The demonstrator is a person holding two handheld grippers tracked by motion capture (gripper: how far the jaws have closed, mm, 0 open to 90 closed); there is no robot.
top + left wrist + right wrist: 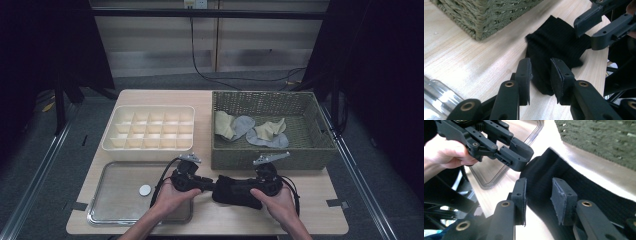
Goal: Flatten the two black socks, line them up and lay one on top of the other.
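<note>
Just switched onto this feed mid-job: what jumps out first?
A black sock lies on the table's front edge, between the left hand-held gripper and right hand-held gripper, both with jaws parted around its ends. Behind it stands a woven basket with pale socks inside.

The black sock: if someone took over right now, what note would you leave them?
Left gripper: open, jaws either side of one end of the black sock, not pressing.
Right gripper: open over the other end, no grip.
The sock lies flat on the table, in front of the woven basket, which holds light socks.
Done: sock laid down.
Left: probably fold it, then put it in the compartment box; that is a guess.
</note>
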